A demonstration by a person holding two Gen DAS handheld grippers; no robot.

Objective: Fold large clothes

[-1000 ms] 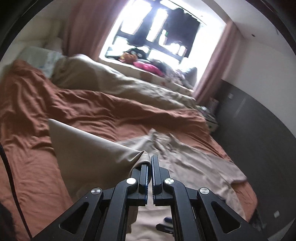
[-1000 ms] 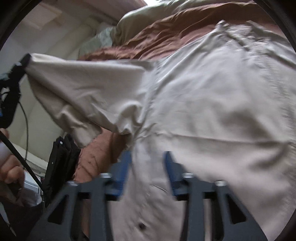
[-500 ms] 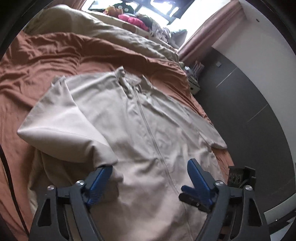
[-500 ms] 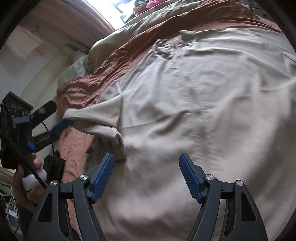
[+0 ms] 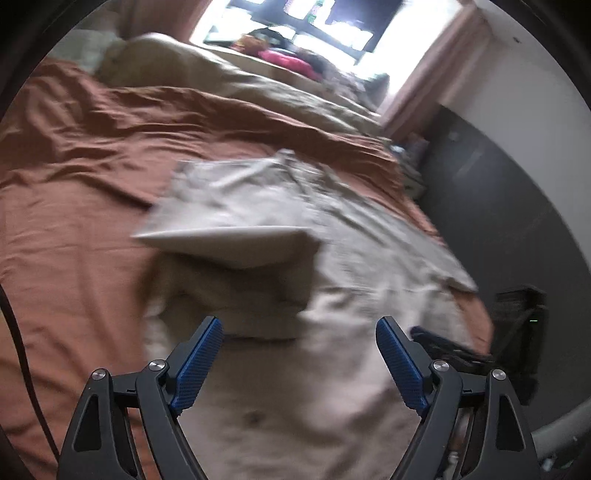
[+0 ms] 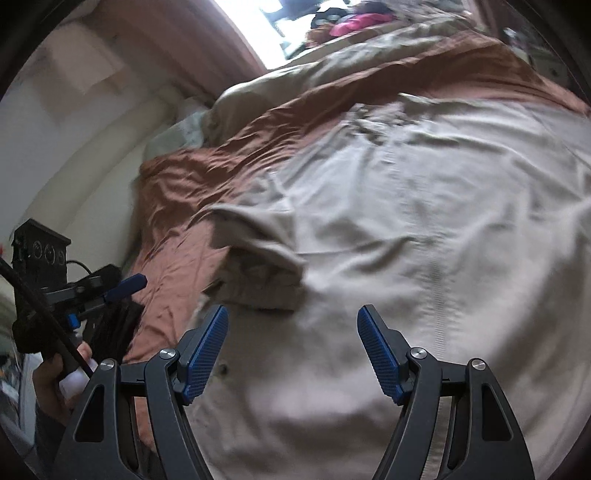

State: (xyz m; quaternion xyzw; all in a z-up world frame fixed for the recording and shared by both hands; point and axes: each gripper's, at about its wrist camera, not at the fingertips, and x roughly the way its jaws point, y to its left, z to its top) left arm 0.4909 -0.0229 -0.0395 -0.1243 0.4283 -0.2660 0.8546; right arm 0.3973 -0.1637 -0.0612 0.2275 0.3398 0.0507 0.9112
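Here the beige shirt (image 5: pixel 332 258) lies front-up on the bed (image 5: pixel 74 184), its near sleeve (image 5: pixel 236 243) folded across the chest. Both the left tool (image 5: pixel 299 354) and the right tool (image 6: pixel 291 343) hover released, gripping nothing. To fold well, pinch the other sleeve at its cuff and lay it flat inward, smoothing creases. The rust sheet is rumpled; a bright window (image 5: pixel 314 22), probably cluttered along its sill, and pink curtains stand beyond.
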